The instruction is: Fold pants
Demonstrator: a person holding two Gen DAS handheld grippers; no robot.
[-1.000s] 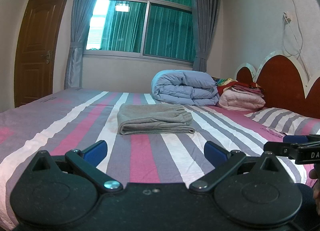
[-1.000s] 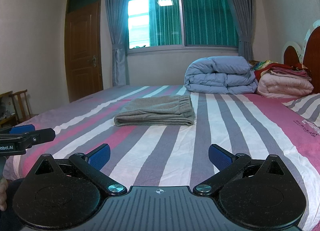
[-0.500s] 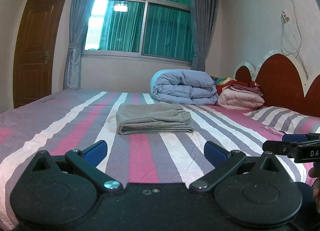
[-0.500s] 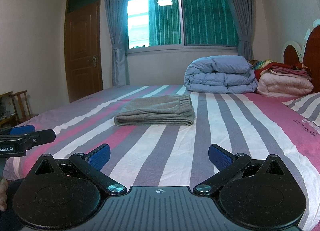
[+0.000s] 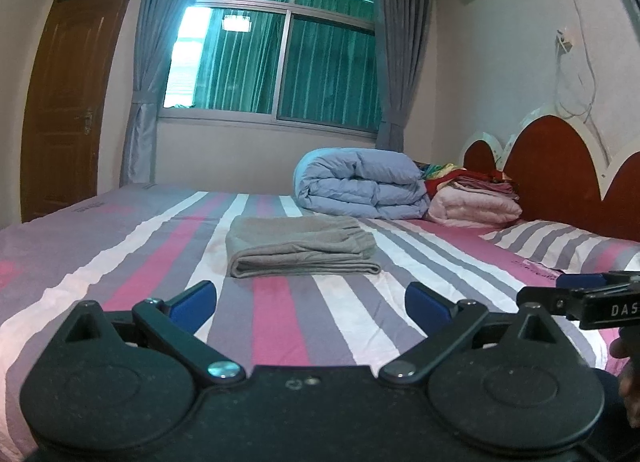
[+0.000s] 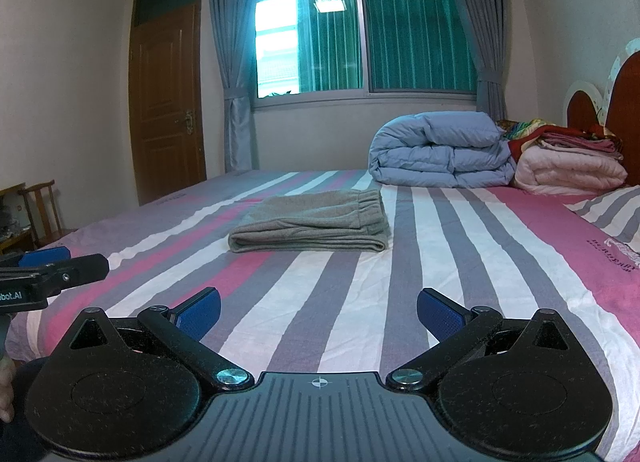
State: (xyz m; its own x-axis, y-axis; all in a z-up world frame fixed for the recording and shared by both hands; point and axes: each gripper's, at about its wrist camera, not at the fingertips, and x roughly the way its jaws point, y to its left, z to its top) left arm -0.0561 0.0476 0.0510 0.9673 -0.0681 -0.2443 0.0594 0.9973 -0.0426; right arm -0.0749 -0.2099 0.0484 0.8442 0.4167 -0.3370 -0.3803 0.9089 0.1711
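Note:
The grey pants (image 5: 298,248) lie folded in a flat stack on the striped bed (image 5: 132,262), also in the right wrist view (image 6: 316,221). My left gripper (image 5: 312,302) is open and empty, held well back from the pants near the bed's front edge. My right gripper (image 6: 320,312) is open and empty, also well short of the pants. The right gripper shows at the right edge of the left wrist view (image 5: 576,296). The left gripper shows at the left edge of the right wrist view (image 6: 52,272).
A folded blue duvet (image 5: 360,183) and a pile of pink and red bedding (image 5: 472,197) sit at the far side by the red headboard (image 5: 560,165). A striped pillow (image 5: 560,242) lies right. A wooden chair (image 6: 40,205) stands left of the bed.
The left wrist view has shifted slightly, so the pants sit a little further left and lower. The pants and the right gripper have not moved.

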